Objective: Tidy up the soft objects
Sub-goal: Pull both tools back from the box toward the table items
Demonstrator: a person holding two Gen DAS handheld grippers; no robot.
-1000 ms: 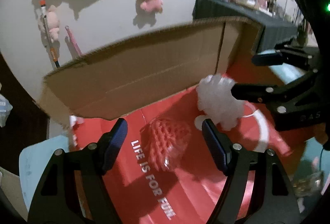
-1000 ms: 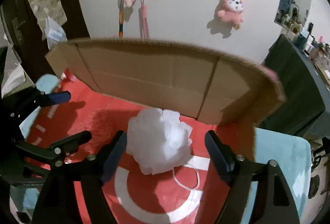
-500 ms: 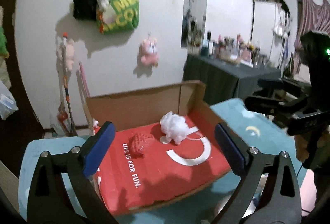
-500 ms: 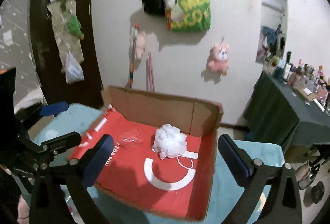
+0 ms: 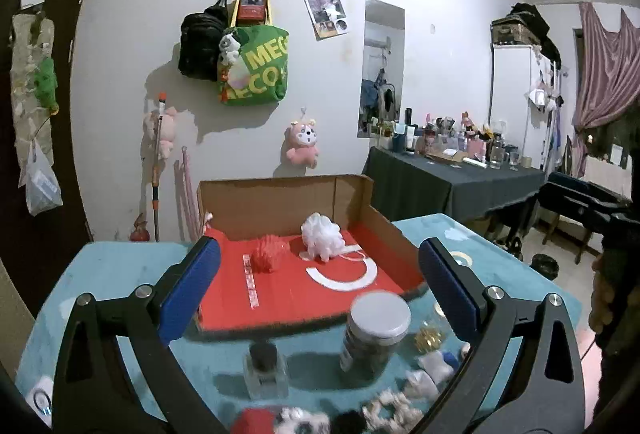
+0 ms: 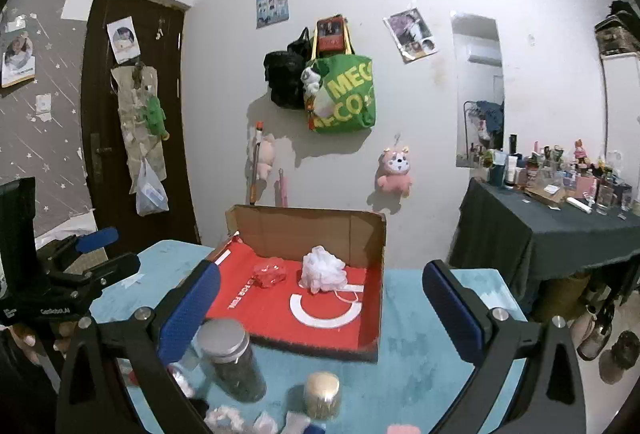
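Two soft items are lying inside the open red-lined cardboard box on the teal table: a red mesh puff left, a white mesh puff right. Left gripper and right gripper are standing spread wide, gripping nothing, their jaws having just been opening.

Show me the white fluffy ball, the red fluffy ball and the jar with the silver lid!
white fluffy ball (image 5: 322, 237): left wrist view, middle of its puff.
red fluffy ball (image 5: 268, 254): left wrist view, its centre.
jar with the silver lid (image 5: 378, 312): left wrist view, on the lid.
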